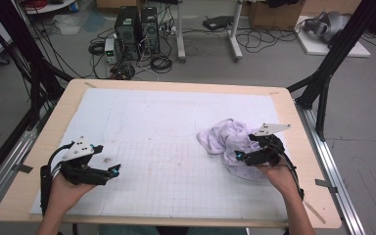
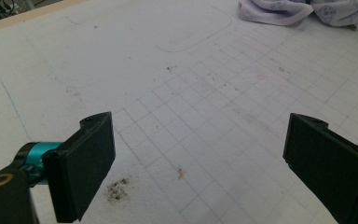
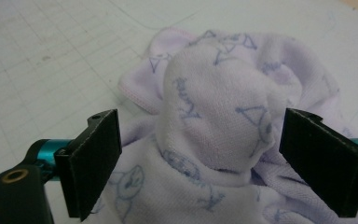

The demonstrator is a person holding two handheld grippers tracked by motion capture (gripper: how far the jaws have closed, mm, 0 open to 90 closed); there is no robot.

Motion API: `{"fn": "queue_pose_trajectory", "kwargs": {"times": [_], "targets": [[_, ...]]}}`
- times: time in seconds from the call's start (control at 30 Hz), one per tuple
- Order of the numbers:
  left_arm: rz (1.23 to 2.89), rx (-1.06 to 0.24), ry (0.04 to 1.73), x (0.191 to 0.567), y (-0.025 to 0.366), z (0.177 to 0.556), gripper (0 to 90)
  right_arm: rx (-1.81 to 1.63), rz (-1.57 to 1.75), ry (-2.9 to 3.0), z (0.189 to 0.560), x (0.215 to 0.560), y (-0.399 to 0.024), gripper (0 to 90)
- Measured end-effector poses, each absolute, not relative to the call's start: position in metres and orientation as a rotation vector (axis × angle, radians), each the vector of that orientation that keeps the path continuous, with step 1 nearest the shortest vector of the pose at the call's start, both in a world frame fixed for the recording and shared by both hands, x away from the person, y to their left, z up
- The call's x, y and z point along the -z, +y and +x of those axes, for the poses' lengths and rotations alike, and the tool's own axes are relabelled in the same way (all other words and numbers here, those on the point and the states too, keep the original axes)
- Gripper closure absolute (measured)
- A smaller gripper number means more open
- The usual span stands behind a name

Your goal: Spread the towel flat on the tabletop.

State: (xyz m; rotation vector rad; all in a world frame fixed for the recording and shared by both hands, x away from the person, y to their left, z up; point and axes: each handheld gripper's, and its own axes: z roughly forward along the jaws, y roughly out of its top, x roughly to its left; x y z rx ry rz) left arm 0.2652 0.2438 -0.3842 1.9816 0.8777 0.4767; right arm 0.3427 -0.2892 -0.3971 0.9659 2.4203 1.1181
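The lilac towel lies crumpled at the mat's three o'clock; the right gripper straddles a raised fold, jaws wide (ready to pinch), while the left gripper waits wide apart at eight o'clock

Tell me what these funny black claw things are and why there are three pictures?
A person sits at a table and holds a gripper in each hand, like big tongs with two black jaws. One picture comes from a camera up high. The other two come from little cameras riding on each gripper. The left gripper hangs open over the white gridded mat, with nothing between its jaws. The right gripper is open too, with a hump of the crumpled purple cloth between its jaws. It has not pinched it yet.
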Motion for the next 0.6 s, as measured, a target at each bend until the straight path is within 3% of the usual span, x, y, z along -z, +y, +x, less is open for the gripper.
{"fn": "queue_pose_trajectory", "kwargs": {"times": [0.13, 0.27, 0.6], "targets": [[1.981, -0.476, 0.879, 0.385, 0.243, 0.265, 9.4, -1.089, 0.972, 2.456, 0.348, 0.405, -0.287, 16.0], [1.978, -0.473, 0.881, 0.386, 0.244, 0.265, 9.4, -1.035, 0.979, 2.516, 0.354, 0.419, -0.282, 23.9], [1.982, -0.453, 0.88, 0.393, 0.24, 0.265, 9.4, -1.0, 1.012, 2.526, 0.354, 0.422, -0.28, 53.6]]}}
